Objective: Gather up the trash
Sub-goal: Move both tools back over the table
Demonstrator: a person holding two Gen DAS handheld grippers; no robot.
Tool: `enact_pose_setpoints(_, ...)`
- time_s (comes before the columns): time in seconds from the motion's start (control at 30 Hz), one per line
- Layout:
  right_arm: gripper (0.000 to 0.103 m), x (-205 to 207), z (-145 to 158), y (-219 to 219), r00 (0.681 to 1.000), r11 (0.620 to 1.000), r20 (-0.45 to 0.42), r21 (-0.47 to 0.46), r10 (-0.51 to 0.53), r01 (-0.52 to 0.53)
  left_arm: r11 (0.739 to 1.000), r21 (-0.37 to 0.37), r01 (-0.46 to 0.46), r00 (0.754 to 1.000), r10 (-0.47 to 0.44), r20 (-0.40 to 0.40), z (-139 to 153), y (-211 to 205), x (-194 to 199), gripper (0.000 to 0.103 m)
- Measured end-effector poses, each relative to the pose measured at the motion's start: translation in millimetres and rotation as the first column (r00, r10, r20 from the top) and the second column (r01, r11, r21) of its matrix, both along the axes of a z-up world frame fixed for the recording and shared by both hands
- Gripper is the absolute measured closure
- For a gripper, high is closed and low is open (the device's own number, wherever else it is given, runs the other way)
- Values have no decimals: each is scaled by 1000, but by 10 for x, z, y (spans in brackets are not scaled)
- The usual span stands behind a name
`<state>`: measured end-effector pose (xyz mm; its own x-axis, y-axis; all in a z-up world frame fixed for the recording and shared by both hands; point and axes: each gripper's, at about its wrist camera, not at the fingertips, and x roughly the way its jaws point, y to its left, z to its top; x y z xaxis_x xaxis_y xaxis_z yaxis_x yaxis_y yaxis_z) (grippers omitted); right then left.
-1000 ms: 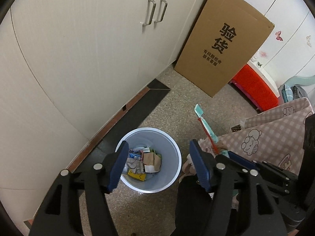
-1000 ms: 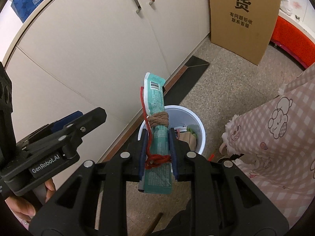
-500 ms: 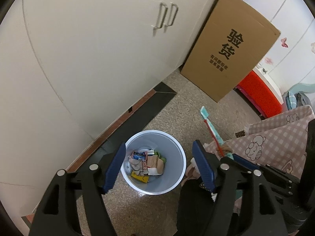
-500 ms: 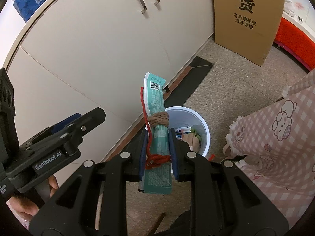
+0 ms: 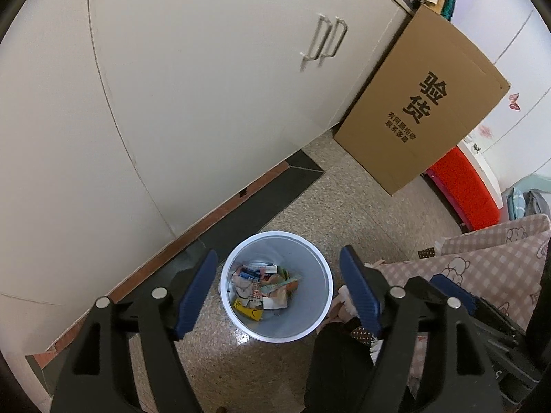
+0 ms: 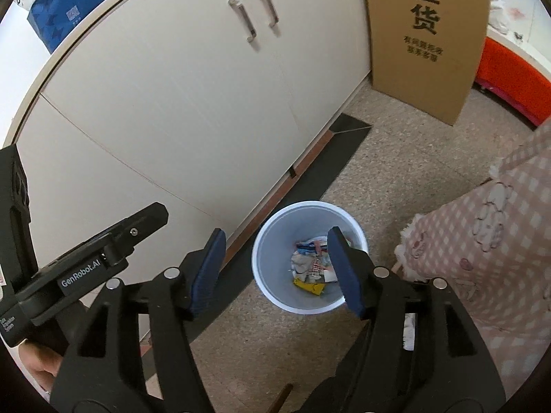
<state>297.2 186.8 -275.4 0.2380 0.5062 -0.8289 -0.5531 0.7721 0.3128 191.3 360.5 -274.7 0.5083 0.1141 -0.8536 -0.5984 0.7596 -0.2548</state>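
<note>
Right wrist view: both grippers hang over the trash bin, nothing held.
Right gripper (image 6: 275, 268) jaws are opening, empty; left gripper (image 5: 279, 292) jaws too. The white bin (image 6: 272, 234) sits on the floor by the cabinet (image 6: 193, 96), with wrappers (image 5: 265, 285) piled inside.

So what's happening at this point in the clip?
A person is collecting trash with two hand-held grippers, both poised above a round white plastic wastebasket standing on the speckled floor beside white cabinets. The right hand-held gripper is opening with nothing between its pads; the left hand-held gripper is opening too, also empty. Crumpled wrappers and paper scraps lie inside.
</note>
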Motion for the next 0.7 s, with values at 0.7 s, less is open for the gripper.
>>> enact_pose_setpoints(0.7, 32, -720, 1506, -1607, 945, 974, 253, 147, -206, 173, 978, 162, 133, 945, -174, 275, 1444, -1405, -271, 23)
